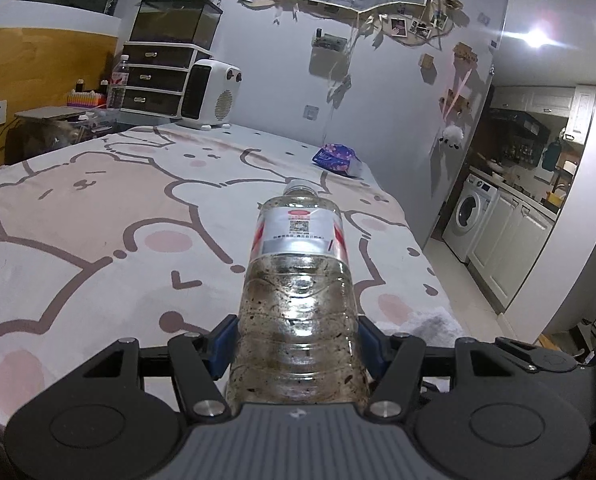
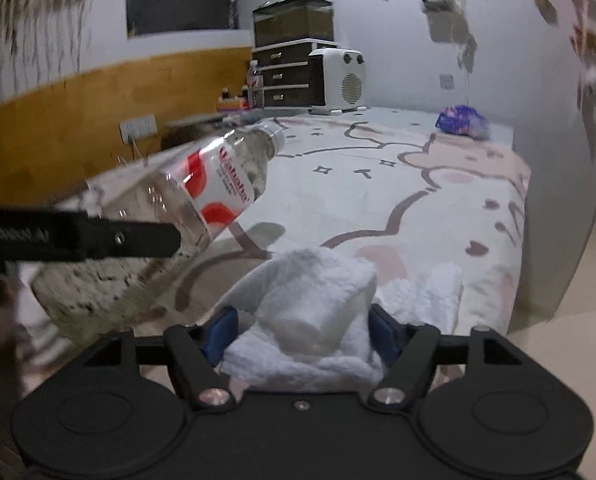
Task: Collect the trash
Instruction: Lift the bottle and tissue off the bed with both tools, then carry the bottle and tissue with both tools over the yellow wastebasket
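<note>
Plastic bottle (image 1: 298, 280), dirty inside: pinched by left tongs (image 1: 298, 344), lifted off the bed (image 1: 97, 220). White tissue wad (image 2: 310, 316): pinched by right tongs (image 2: 302, 340), for disposal.

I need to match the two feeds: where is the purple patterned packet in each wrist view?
Left wrist: purple packet lies right of centre, on the table's far edge by the wall, beyond the bottle.
Right wrist: purple packet, upper right, at the far end.
Shared landmark: the white heater.
</note>
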Demonstrator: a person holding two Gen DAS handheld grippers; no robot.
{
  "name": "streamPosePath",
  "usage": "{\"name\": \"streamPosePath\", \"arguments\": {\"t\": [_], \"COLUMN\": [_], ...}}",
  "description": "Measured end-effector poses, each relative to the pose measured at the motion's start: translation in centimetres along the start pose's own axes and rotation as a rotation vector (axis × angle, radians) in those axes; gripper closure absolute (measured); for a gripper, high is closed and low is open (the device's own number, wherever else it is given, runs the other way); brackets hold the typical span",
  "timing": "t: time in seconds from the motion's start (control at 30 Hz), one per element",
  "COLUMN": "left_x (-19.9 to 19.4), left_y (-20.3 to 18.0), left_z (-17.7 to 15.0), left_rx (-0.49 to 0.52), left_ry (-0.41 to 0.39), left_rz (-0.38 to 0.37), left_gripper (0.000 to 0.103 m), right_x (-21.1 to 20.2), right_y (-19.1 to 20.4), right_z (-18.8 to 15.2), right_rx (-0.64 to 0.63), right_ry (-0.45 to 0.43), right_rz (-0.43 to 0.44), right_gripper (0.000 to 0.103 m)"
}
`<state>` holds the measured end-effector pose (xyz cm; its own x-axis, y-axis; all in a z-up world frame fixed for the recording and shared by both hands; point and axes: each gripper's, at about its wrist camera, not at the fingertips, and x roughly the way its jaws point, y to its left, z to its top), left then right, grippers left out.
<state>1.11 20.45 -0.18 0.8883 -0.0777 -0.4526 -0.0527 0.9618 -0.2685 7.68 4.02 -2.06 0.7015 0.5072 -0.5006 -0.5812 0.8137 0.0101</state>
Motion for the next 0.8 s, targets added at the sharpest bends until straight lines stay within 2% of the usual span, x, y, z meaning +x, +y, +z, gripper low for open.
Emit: {"name": "streamPosePath", "arguments": {"t": [0.03,0.1,0.13,0.2,0.3,0.47,0.8], "left_x": [0.0,0.0,-0.1,-0.1,-0.3,-0.7,-0.6], "left_y": [0.0,-0.1,-0.1,-0.3,-0.8,-1.8,-5.1], "left_z": [-0.1,-0.2,-0.2,-0.3,-0.5,-0.8,-0.6], "left_rx": [-0.001,-0.004,-0.007,-0.01,-0.006,0.001,0.034], "left_ry": [0.0,0.001,0.0,-0.002,-0.011,-0.021,-0.048], "left_rz": [0.0,-0.001,-0.002,-0.007,-0.01,-0.016,-0.048], "left_gripper": [0.041,0.041,0.041,0.041,0.041,0.041,0.041], "right_x": [0.0,-0.2,-0.4,-0.7,-1.0,-2.0,-7.7], "right_y": [-0.1,-0.6,-1.0,-1.7,-2.1,-2.4,-5.6], "right_z": [-0.1,-0.2,-0.3,-0.4,-0.4,-0.4,0.4], "right_rx": [0.004,0.015,0.025,0.042,0.053,0.073,0.164], "right_ry": [-0.006,-0.019,-0.022,-0.028,-0.027,-0.037,-0.146], "right_rz": [0.0,-0.017,-0.015,-0.034,-0.054,-0.061,-0.102], "right_gripper": [0.032,0.049,0.052,0.073,0.088,0.093,0.093]}}
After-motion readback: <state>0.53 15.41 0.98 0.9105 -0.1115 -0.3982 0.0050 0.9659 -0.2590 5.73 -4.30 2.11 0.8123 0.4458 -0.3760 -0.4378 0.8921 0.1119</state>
